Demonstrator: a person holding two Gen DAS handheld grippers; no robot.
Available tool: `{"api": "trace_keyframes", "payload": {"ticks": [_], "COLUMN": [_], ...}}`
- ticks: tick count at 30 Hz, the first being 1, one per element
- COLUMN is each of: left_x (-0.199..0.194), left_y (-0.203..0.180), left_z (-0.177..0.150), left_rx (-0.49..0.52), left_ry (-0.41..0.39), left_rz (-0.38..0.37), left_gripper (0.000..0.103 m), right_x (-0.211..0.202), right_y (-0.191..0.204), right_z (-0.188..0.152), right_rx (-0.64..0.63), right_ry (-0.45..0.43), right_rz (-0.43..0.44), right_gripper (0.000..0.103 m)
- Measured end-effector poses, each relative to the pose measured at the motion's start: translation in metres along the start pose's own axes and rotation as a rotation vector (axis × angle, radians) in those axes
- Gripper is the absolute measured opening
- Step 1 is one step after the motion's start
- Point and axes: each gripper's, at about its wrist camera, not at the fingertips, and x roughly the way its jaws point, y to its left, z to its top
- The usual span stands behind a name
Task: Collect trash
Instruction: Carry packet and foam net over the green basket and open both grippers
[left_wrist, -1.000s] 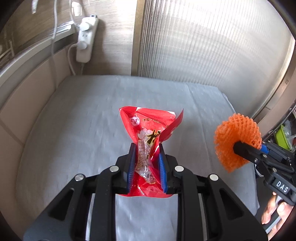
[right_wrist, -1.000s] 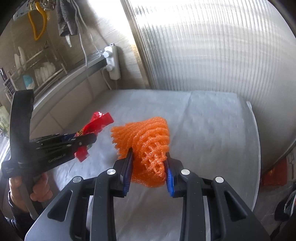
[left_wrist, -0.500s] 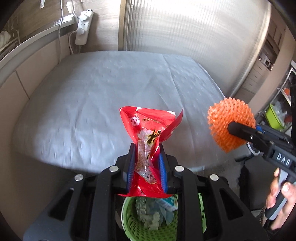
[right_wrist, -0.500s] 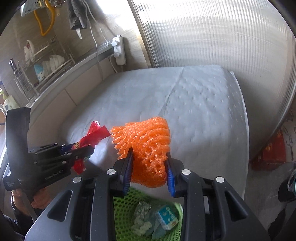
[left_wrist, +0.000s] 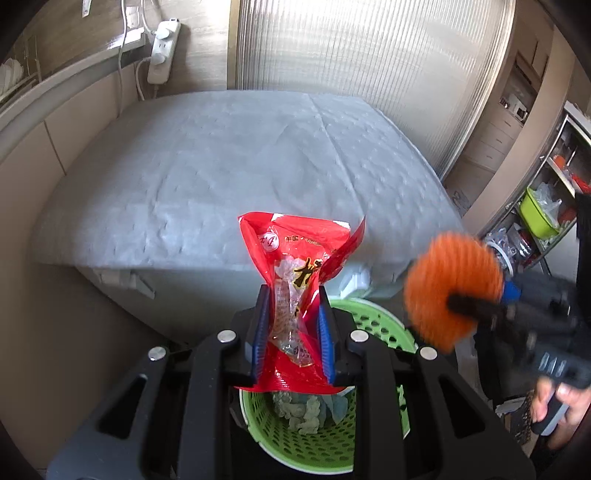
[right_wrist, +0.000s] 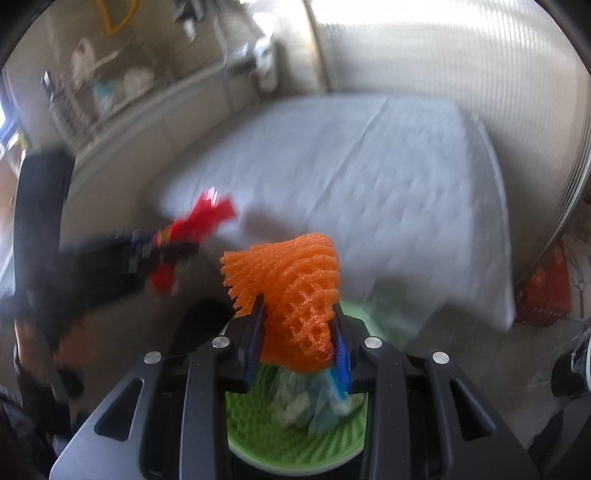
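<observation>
My left gripper (left_wrist: 291, 295) is shut on a red snack wrapper (left_wrist: 295, 243), which stands up between its blue pads. My right gripper (right_wrist: 297, 306) is shut on an orange foam fruit net (right_wrist: 291, 266). Both hang over a green mesh basket (left_wrist: 373, 325) on the floor in front of the table. The basket (right_wrist: 295, 454) holds crumpled pale trash. In the left wrist view the orange net (left_wrist: 450, 266) is at the right, blurred. In the right wrist view the red wrapper (right_wrist: 210, 214) is at the left, also blurred.
A table under a grey cloth (left_wrist: 221, 166) lies just beyond the basket. A white power strip (left_wrist: 162, 51) hangs on the wall behind it, next to a ribbed translucent panel (left_wrist: 369, 74). A shelf with a green bowl (left_wrist: 535, 218) stands at the right. A person's hand (left_wrist: 554, 406) holds the right gripper.
Both grippers have drawn back off the table with the wrapper and the net still held. The green basket has come into view beneath them.
</observation>
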Motion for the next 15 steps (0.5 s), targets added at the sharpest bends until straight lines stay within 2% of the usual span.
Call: {"api": "trace_keyframes", "payload": {"ticks": [6, 11, 12, 14, 15], "left_x": [0.010, 0.014, 0.014, 0.016, 0.017], "left_y": [0.004, 0.005, 0.006, 0.009, 0.011], "left_z": [-0.024, -0.039, -0.041, -0.044, -0.047], "left_rx": [-0.006, 0.005, 0.005, 0.002, 0.001], "left_ry": [0.044, 0.065, 0.068, 0.076, 0.080], "left_rz": [-0.046, -0.060, -0.061, -0.059, -0.059], "left_gripper": [0.024, 0.024, 0.024, 0.024, 0.024], "right_x": [0.036, 0.059, 0.063, 0.073, 0.075], "right_y": [0.007, 0.013, 0.014, 0.016, 0.016], "right_z": [-0.044, -0.053, -0.054, -0.054, -0.055], "right_rx": [0.031, -0.007, -0.017, -0.036, -0.038], "right_ry": [0.149, 0.220, 0.230, 0.256, 0.259], "right_rz": [0.005, -0.049, -0.069, -0.118, -0.127], "right_gripper": [0.034, 0.035, 0.039, 0.061, 0.076]}}
